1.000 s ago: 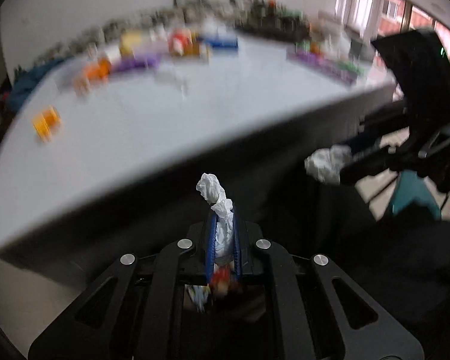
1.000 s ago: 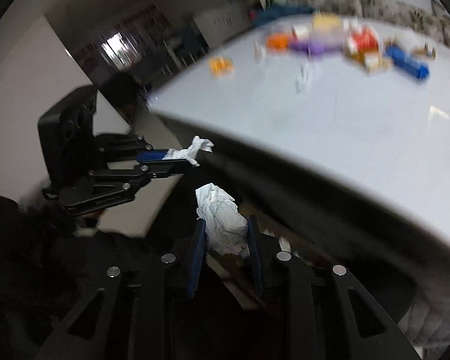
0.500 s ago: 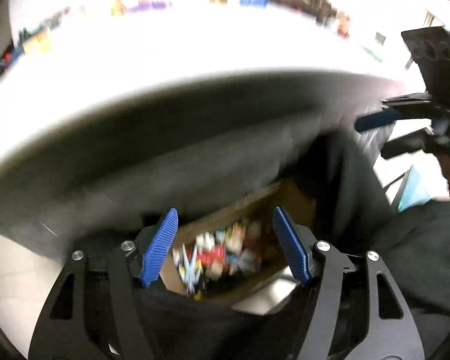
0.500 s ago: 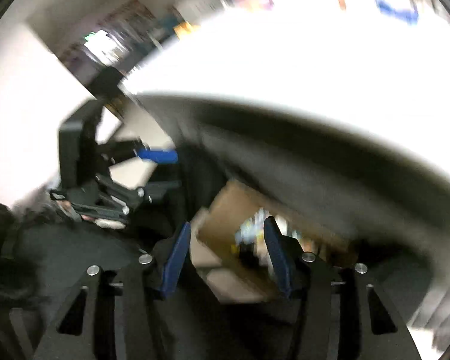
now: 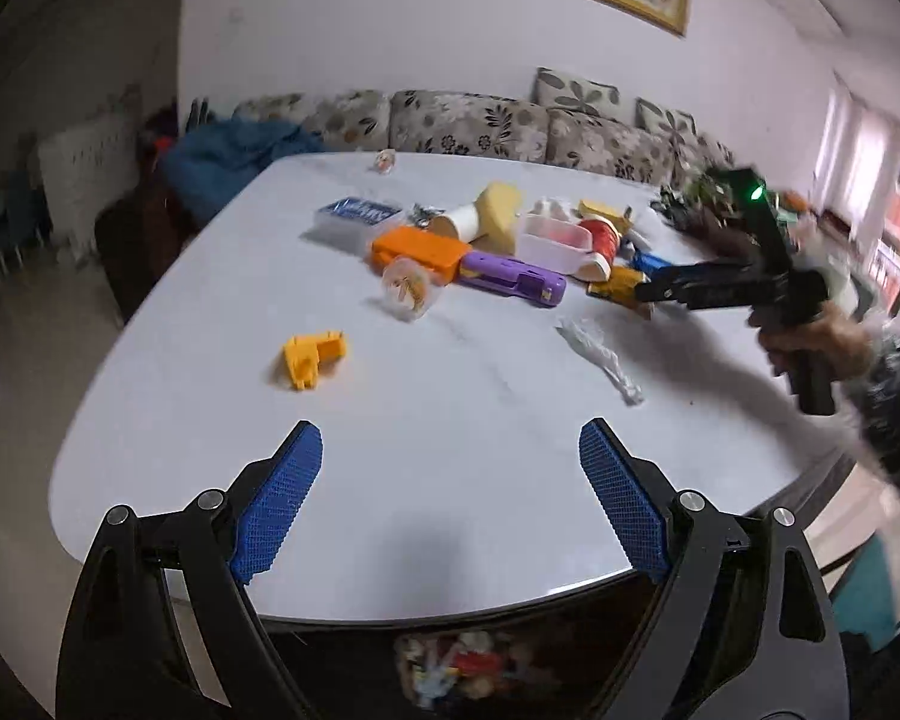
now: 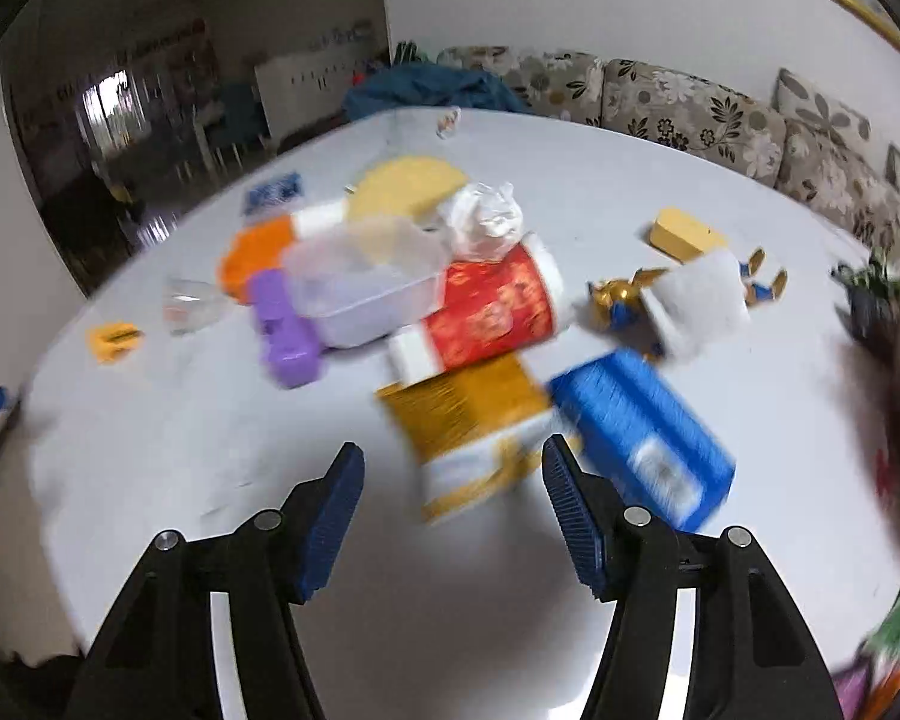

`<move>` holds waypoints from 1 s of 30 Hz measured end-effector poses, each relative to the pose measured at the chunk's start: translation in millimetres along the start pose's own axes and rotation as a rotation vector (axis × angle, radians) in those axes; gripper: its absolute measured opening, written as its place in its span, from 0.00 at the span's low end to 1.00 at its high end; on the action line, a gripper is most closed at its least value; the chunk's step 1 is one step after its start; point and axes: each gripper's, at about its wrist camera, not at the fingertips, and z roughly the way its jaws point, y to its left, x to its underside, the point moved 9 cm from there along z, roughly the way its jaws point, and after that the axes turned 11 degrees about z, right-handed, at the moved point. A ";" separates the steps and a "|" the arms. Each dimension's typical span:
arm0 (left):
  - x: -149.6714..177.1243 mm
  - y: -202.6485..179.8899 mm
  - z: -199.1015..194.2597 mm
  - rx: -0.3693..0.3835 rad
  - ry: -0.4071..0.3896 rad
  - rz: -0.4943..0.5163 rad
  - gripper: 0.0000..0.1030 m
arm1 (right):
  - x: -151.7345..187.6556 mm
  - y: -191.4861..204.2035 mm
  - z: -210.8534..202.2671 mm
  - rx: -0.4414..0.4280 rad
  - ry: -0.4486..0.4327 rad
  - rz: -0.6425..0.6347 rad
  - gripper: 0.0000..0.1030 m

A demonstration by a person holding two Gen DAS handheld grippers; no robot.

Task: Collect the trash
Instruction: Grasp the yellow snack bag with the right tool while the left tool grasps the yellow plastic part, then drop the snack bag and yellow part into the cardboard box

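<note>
Left wrist view looks down across a white table [image 5: 486, 420] from its near edge, with the left gripper [image 5: 450, 480] spread wide and nothing between its blue pads [image 5: 276, 498]. Its jaws have just been opening, and the right gripper [image 6: 450, 510] shows the same: jaws parted after opening, empty, hovering over the tabletop. Below the table edge, between the left gripper's arms, a blurred heap of coloured scraps [image 5: 456, 666] shows, probably the collection box, which would explain why both tools are empty and facing the table again.

A twisted white tissue [image 5: 600, 354] lies alone on bare tabletop, nearer the left gripper than the clutter behind it and apart from everything else, so it looks like the easiest piece of trash to take. Just ahead of the right gripper lies a gold and white packet [image 6: 474, 426], touching a blue box [image 6: 642, 426] and partly under a red cup [image 6: 492, 306]; a crumpled clear bag [image 6: 486, 222] sits on top of the pile. Those overlap, so lifting one may drag another.

An orange plastic piece [image 5: 312, 357] and a purple case [image 5: 510, 279] look more like belongings than trash, though that is a judgement
</note>
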 end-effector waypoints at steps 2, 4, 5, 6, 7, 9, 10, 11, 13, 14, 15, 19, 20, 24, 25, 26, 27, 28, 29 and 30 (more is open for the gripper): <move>0.3 1.3 0.8 -0.013 -0.006 -0.003 0.83 | -3.8 -2.0 12.8 -0.008 0.015 -0.043 0.78; 4.6 -0.1 1.6 -0.029 -0.007 0.004 0.83 | -9.2 -0.1 25.5 -0.015 0.030 -0.106 0.84; 5.3 0.4 3.7 -0.030 -0.001 0.002 0.83 | -8.3 1.0 27.8 -0.015 0.038 -0.131 0.84; 8.0 -0.8 1.3 -0.027 0.004 -0.001 0.83 | -8.7 3.6 31.3 -0.021 0.041 -0.152 0.84; 8.7 -0.5 3.7 -0.028 0.012 -0.007 0.83 | -12.7 4.3 34.3 -0.046 0.053 -0.139 0.79; 9.2 4.5 8.2 -0.048 0.025 -0.009 0.83 | -14.6 4.5 33.6 -0.055 0.059 -0.091 0.63; 7.8 7.4 10.9 -0.065 0.029 -0.003 0.83 | -13.0 4.3 31.6 -0.046 0.066 -0.085 0.59; 6.6 10.4 14.8 -0.078 0.031 0.003 0.83 | -10.2 2.8 28.1 -0.030 0.068 -0.061 0.57; 2.1 20.6 28.2 -0.121 0.046 0.020 0.83 | -2.6 4.6 19.3 -0.012 0.055 -0.041 0.54; 0.5 24.7 36.6 -0.130 0.059 0.024 0.83 | 2.0 5.7 13.8 -0.011 0.050 -0.040 0.54; -0.5 29.2 47.5 -0.127 0.083 0.020 0.83 | 6.0 7.1 8.8 -0.014 0.044 -0.038 0.53; -10.9 43.8 86.3 -0.114 0.138 -0.029 0.83 | 25.4 13.5 -13.3 -0.044 0.034 -0.032 0.53; -13.1 47.0 95.0 -0.114 0.154 -0.041 0.83 | 29.5 14.7 -17.2 -0.054 0.035 -0.026 0.53; -14.0 54.0 115.5 -0.181 0.208 -0.036 0.44 | 44.0 9.2 -32.2 -0.061 0.024 0.015 0.53; -14.9 51.0 116.1 -0.185 0.204 -0.021 0.37 | 48.0 6.5 -37.4 -0.067 0.018 0.036 0.53; -14.8 47.2 116.5 -0.171 0.204 -0.031 0.37 | 50.6 4.9 -41.3 -0.072 0.012 0.050 0.53; -13.5 43.3 114.8 -0.171 0.204 -0.037 0.37 | 52.8 4.2 -45.6 -0.078 0.004 0.062 0.53; -11.6 37.5 112.8 -0.173 0.207 -0.033 0.37 | 55.9 4.2 -52.8 -0.083 -0.007 0.071 0.53; -9.4 27.9 107.4 -0.183 0.203 -0.018 0.37 | 57.6 5.1 -58.1 -0.087 -0.016 0.073 0.53; -9.6 19.2 102.1 -0.191 0.193 -0.002 0.37 | 59.3 7.2 -65.6 -0.094 -0.029 0.076 0.53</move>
